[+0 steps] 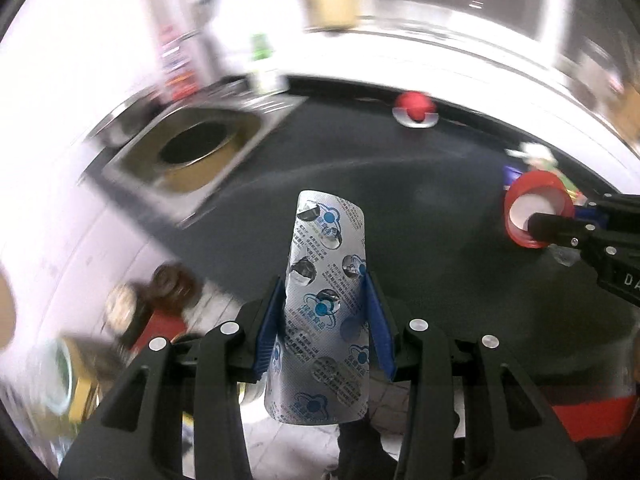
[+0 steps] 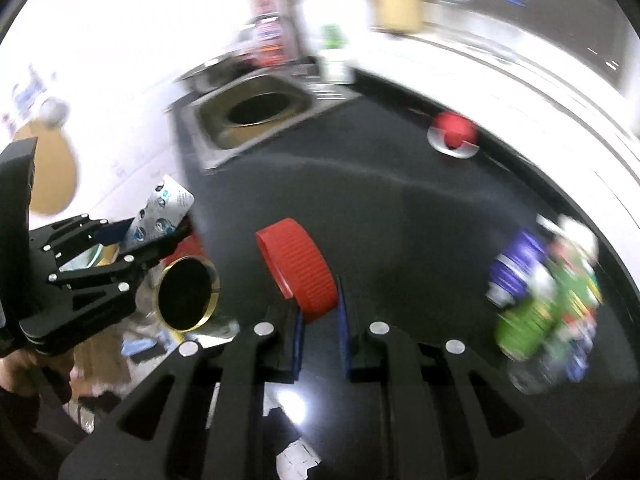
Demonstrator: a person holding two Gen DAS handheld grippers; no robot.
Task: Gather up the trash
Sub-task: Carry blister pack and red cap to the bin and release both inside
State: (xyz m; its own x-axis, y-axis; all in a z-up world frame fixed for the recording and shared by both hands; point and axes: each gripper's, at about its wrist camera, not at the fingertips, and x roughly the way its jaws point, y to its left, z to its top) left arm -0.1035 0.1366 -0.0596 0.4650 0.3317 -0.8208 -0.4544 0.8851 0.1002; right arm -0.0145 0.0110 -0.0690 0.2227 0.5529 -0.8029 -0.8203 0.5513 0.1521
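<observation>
My left gripper (image 1: 325, 292) is shut on a silver pill blister pack (image 1: 326, 304) and holds it upright above the edge of the dark counter (image 1: 360, 168). It also shows in the right wrist view (image 2: 160, 220), with the blister pack (image 2: 164, 208) sticking out. My right gripper (image 2: 320, 304) is shut on a red ribbed bottle cap (image 2: 298, 266), held over the counter (image 2: 400, 208). In the left wrist view the cap (image 1: 534, 210) sits at the right gripper's fingertips.
A steel sink (image 1: 192, 148) is set into the counter at the far left. A red ball on a white base (image 1: 414, 110) stands at the back. Crumpled colourful wrappers (image 2: 548, 300) lie at the right. A gold-rimmed round tin (image 2: 188, 292) stands below left, off the counter.
</observation>
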